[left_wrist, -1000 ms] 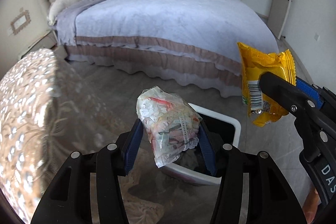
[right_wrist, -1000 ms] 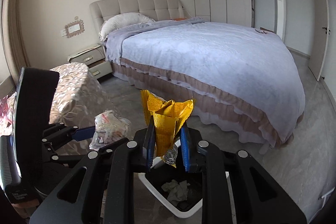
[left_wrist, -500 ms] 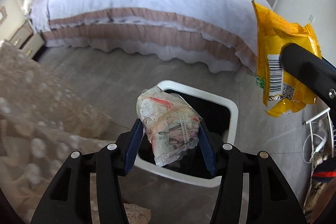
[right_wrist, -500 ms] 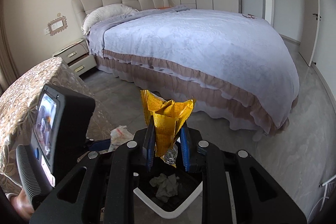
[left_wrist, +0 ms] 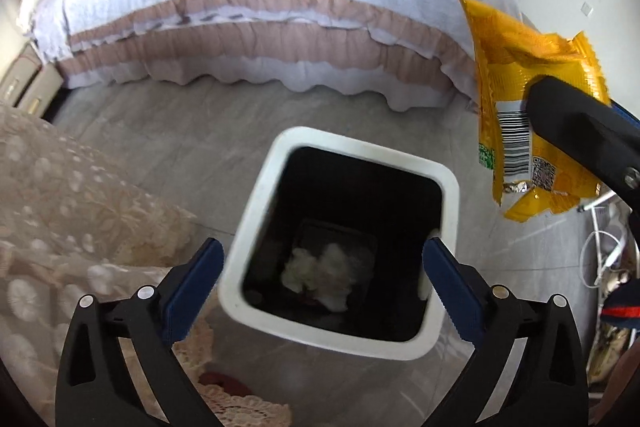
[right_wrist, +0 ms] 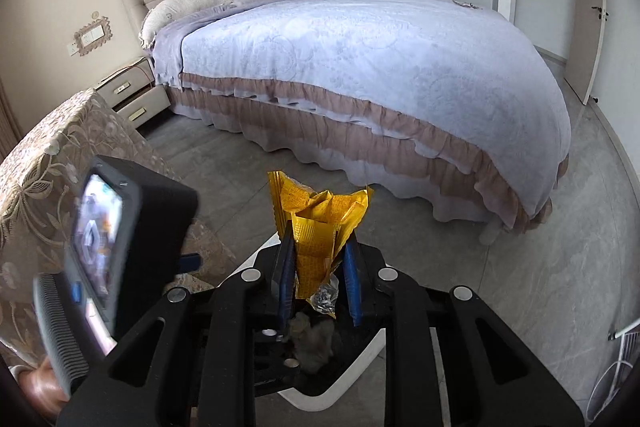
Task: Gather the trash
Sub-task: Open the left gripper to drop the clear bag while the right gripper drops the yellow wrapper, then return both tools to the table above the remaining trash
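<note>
left gripper [left_wrist: 323,285] hangs over the white waste bin [left_wrist: 256,227]; its jaws have just been opening, nothing between them now. right gripper [right_wrist: 316,279] is clenched on 1 yellow snack wrapper [right_wrist: 320,227], just above the bin. the wrapper looks light, crinkly and slick; a mid-body pinch suits it. left view shows crumpled white trash [left_wrist: 320,273] at the bin bottom and the wrapper's barcode; right view hides most of the bin.

Left hand-held gripper [left_wrist: 322,281] points steeply down, its jaws just sprung wide apart with nothing between them. Right hand-held gripper [right_wrist: 316,277] tilts downward, jaws nearly closed, pinching a yellow wrapper [right_wrist: 318,227].
</note>
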Available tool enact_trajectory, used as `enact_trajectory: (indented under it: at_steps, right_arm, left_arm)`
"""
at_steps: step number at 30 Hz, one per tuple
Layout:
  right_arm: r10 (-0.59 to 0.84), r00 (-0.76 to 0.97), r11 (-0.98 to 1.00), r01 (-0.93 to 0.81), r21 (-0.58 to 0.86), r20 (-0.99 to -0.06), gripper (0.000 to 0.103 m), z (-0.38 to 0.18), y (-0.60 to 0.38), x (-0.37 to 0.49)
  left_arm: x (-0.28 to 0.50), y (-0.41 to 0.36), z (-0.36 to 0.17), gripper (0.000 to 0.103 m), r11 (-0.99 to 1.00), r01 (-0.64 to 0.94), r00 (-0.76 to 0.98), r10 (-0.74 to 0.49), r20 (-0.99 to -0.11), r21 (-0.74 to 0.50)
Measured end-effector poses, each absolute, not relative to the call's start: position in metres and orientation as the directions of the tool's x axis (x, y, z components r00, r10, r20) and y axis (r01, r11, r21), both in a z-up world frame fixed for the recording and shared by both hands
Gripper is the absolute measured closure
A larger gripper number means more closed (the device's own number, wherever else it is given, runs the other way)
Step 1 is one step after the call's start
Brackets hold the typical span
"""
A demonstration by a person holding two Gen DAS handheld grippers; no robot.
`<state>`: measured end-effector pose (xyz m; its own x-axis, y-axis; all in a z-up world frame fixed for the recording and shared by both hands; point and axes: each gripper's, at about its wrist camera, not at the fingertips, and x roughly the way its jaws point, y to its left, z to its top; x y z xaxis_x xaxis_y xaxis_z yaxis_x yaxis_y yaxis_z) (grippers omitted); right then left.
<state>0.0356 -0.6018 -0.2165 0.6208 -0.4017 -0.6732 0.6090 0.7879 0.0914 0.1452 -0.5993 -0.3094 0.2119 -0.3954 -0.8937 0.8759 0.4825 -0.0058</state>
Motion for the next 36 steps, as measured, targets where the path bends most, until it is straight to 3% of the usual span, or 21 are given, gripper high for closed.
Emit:
enact_trajectory:
  at_steps: [9,17,18,20,21,22,26,28,36]
  right_arm:
    - [-0.430,0.623,0.779,0.622,0.081,-0.653,0.080,-0.212,-0.604,0.041]
    - [-0.381,0.553,0.804,0.594,0.030,-0.741,0.079,-0.264,-0.596,0.070]
    - [-0.368,0.538,0.807,0.590,0.027,-0.758,0.076,-0.274,-0.595,0.072]
    - [-0.352,0.504,0.803,0.596,0.023,-0.788,0.048,-0.288,-0.596,0.075]
    - [-0.356,0.493,0.799,0.601,0.015,-0.794,0.022,-0.292,-0.596,0.074]
    - [-0.367,0.493,0.797,0.604,0.006,-0.789,0.018,-0.291,-0.597,0.073]
    - [-0.413,0.502,0.784,0.620,-0.016,-0.760,0.017,-0.273,-0.595,0.067]
    - [-0.410,0.525,0.783,0.622,0.007,-0.746,0.011,-0.260,-0.596,0.065]
    - [-0.445,0.687,0.834,0.551,0.012,-0.574,0.005,-0.178,-0.554,0.065]
  left_arm:
    - [0.161,-0.566,-0.253,0.005,0.653,0.715,0.537,-0.284,-0.794,0.250]
    - [0.170,-0.543,-0.226,0.005,0.713,0.681,0.540,-0.332,-0.774,0.169]
    - [0.171,-0.541,-0.225,0.005,0.715,0.681,0.533,-0.337,-0.776,0.157]
    - [0.172,-0.535,-0.220,0.005,0.720,0.682,0.521,-0.354,-0.776,0.129]
    - [0.173,-0.533,-0.218,0.005,0.724,0.679,0.523,-0.358,-0.773,0.124]
    - [0.172,-0.531,-0.215,0.005,0.727,0.676,0.527,-0.363,-0.768,0.120]
    - [0.174,-0.521,-0.199,0.005,0.726,0.683,0.504,-0.390,-0.770,0.079]
    - [0.174,-0.510,-0.187,0.005,0.733,0.678,0.506,-0.414,-0.757,0.052]
    - [0.167,-0.466,-0.143,0.005,0.777,0.629,0.583,-0.438,-0.684,0.039]
